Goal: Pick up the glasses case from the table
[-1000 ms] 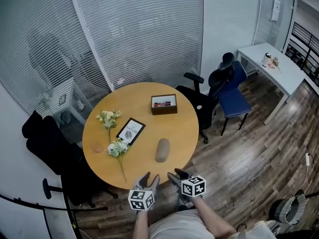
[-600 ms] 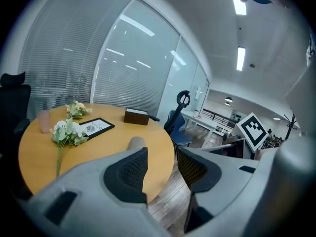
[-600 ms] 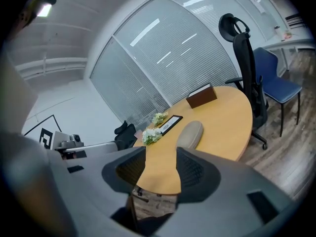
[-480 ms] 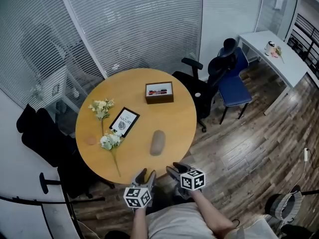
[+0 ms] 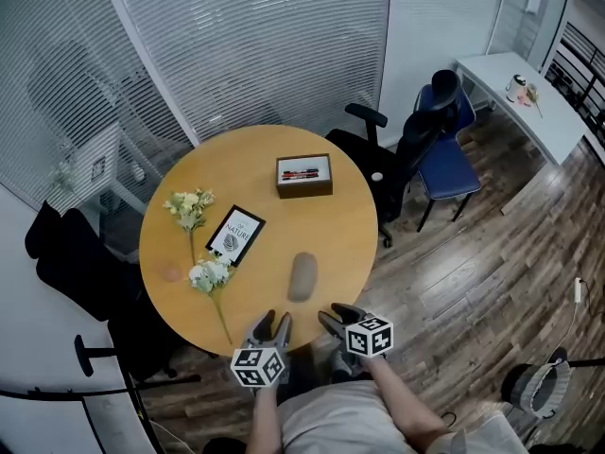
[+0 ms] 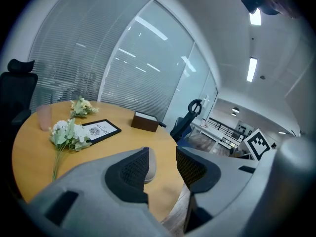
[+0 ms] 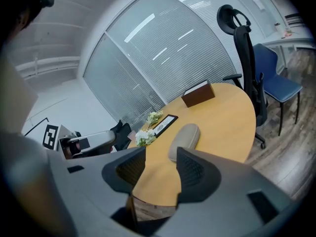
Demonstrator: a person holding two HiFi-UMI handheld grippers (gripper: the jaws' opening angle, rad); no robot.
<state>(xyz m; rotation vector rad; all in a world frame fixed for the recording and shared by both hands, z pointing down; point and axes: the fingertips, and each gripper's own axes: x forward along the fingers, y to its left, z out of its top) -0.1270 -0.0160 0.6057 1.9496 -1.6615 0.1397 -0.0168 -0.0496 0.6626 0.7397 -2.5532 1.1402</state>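
Wooden round table (image 5: 350, 225): grey-beige glasses case (image 5: 302, 277) lies on its near part, untouched | left tongs (image 5: 270, 322): jaws apart, empty | right tongs (image 5: 333, 315): jaws apart, empty | both at near edge

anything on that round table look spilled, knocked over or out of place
Nothing stands out. The glasses case lies flat near the front edge of the table, flower sprigs lie beside the framed card, and the brown box sits upright farther back. No spill shows.
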